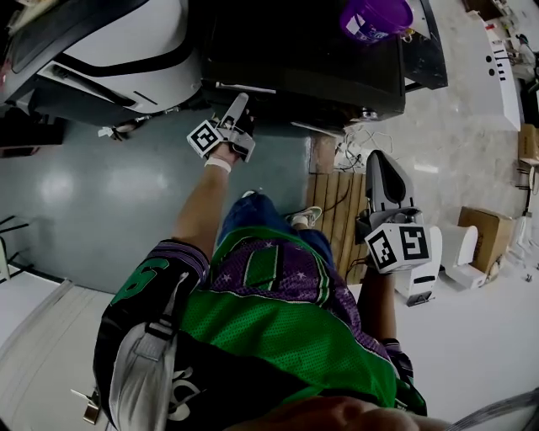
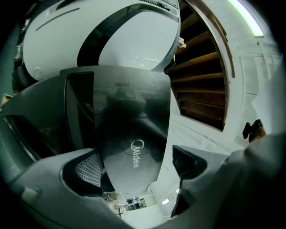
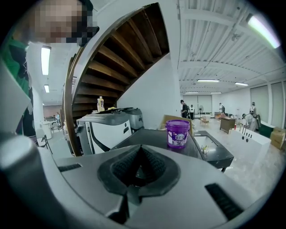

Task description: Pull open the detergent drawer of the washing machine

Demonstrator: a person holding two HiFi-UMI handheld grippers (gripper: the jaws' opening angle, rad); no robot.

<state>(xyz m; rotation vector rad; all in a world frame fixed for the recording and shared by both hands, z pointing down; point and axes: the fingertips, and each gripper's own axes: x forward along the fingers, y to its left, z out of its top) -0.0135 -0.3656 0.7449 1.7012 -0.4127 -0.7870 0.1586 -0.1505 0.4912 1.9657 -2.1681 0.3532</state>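
Observation:
The dark washing machine stands at the top of the head view. My left gripper reaches up to its front edge. In the left gripper view a glossy dark panel with a Midea logo, the drawer front, lies between the jaws of the left gripper. The jaws stand wide, and a pale gap shows beside the right pad, so nothing is pressed. My right gripper hangs apart at the right, level with the person's hip. In its own view the right gripper is shut with nothing in it.
A purple tub sits on the dark machine's top. A white washer stands to its left. A wooden pallet, loose cables and a cardboard box lie on the floor at the right. A wooden staircase rises behind.

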